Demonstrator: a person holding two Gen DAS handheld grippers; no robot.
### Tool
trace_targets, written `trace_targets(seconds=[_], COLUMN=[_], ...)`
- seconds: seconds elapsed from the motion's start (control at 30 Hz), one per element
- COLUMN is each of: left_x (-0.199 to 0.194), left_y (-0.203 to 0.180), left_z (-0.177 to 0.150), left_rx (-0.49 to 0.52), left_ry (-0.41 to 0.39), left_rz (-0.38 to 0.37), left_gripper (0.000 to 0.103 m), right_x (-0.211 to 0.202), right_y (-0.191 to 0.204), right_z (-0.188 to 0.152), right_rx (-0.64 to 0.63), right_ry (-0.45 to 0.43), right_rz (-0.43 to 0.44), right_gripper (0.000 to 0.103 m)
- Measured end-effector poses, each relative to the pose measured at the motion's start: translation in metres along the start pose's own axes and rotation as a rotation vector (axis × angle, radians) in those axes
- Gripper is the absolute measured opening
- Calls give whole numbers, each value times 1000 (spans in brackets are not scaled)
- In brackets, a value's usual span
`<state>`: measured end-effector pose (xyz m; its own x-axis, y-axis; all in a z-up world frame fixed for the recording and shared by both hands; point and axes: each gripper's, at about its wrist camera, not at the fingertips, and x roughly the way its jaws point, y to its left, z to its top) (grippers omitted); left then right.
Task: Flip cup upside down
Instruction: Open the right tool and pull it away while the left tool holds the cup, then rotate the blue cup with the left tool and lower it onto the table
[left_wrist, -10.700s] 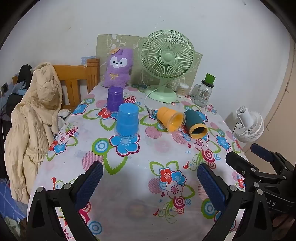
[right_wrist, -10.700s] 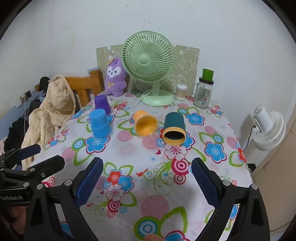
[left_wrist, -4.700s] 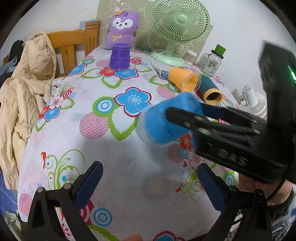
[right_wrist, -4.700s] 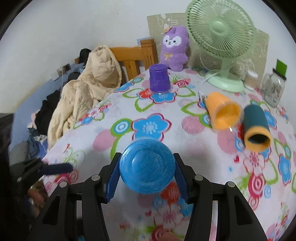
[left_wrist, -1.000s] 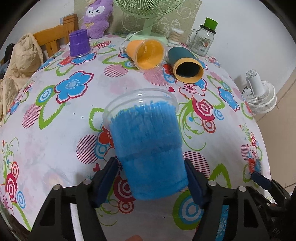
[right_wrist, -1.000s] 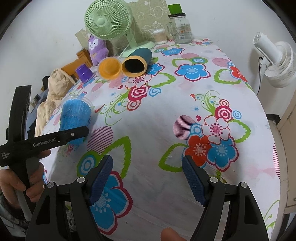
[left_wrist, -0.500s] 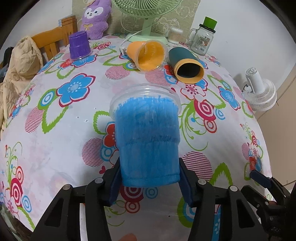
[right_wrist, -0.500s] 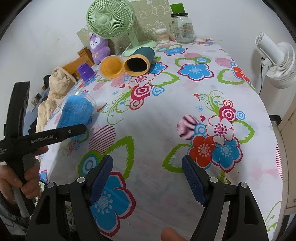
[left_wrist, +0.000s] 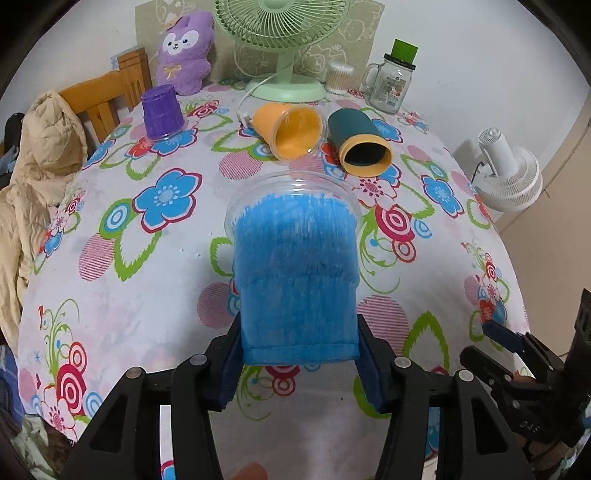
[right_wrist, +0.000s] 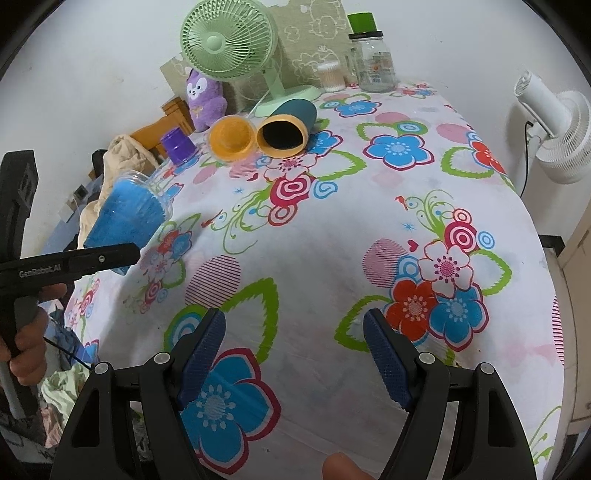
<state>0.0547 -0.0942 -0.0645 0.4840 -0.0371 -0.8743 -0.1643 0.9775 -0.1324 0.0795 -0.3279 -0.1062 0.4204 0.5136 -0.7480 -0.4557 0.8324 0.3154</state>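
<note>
My left gripper (left_wrist: 299, 347) is shut on the base end of a blue cup (left_wrist: 295, 273). It holds the cup above the floral tablecloth (left_wrist: 147, 280), with the clear rim pointing away from me and tilted upward. In the right wrist view the blue cup (right_wrist: 125, 214) hangs at the far left over the table's left edge, held by the left gripper (right_wrist: 114, 254). My right gripper (right_wrist: 295, 354) is open and empty over the near part of the table.
A purple cup (left_wrist: 162, 110) stands upside down at the back left. An orange cup (left_wrist: 291, 129) and a teal cup (left_wrist: 360, 144) lie on their sides mid-table. A green fan (left_wrist: 284, 44), plush toy (left_wrist: 184, 51) and glass jar (left_wrist: 391, 81) stand at the back. A chair with a coat (left_wrist: 33, 155) is at the left.
The left gripper has tipped the blue cup further, so its rim points more up and away. The right gripper has stayed open and shifted slightly.
</note>
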Motion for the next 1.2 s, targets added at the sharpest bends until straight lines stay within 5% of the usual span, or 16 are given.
trace_targets(seconds=[1.2], left_x=[-33], left_y=[4], left_z=[2], left_rx=[58], left_ry=[21], left_rz=[2], left_gripper=[58], right_x=[4], right_y=[11], right_z=[2], right_rx=[-17], right_ry=[5], right_rz=[13], right_gripper=[80])
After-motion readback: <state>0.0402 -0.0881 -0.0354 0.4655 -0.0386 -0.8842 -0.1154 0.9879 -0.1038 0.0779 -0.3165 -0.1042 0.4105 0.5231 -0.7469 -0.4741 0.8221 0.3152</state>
